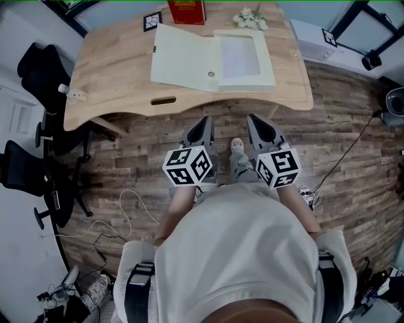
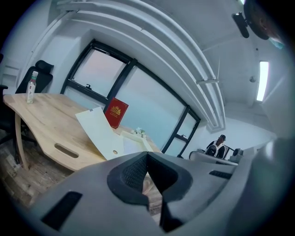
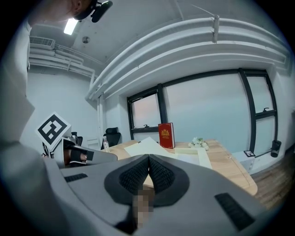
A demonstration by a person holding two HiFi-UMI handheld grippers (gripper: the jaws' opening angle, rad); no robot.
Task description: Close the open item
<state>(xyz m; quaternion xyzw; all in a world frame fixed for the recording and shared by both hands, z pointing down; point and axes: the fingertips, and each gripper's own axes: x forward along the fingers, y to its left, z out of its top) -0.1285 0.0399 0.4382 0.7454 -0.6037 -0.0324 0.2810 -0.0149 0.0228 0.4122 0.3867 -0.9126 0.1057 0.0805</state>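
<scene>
Jaws on both your grippers are pressed together, with nothing between them.

Head view: your left gripper (image 1: 203,129) and right gripper (image 1: 259,129) hang side by side over the floor, near the wooden desk (image 1: 113,82). One pale box (image 1: 267,60) lies open on the desk, its lid (image 1: 183,57) flat to the left. One red book (image 1: 187,11) stands at the far edge, with one bunch of white flowers (image 1: 250,19) to its right.

Left gripper view: the box sits beyond your closed tips, and one bottle (image 2: 31,86) stands at the desk's far left.

Right gripper view: box, book and flowers lie straight ahead.

Right gripper (image 3: 148,159), fingers (image 3: 135,177) together, empty
</scene>
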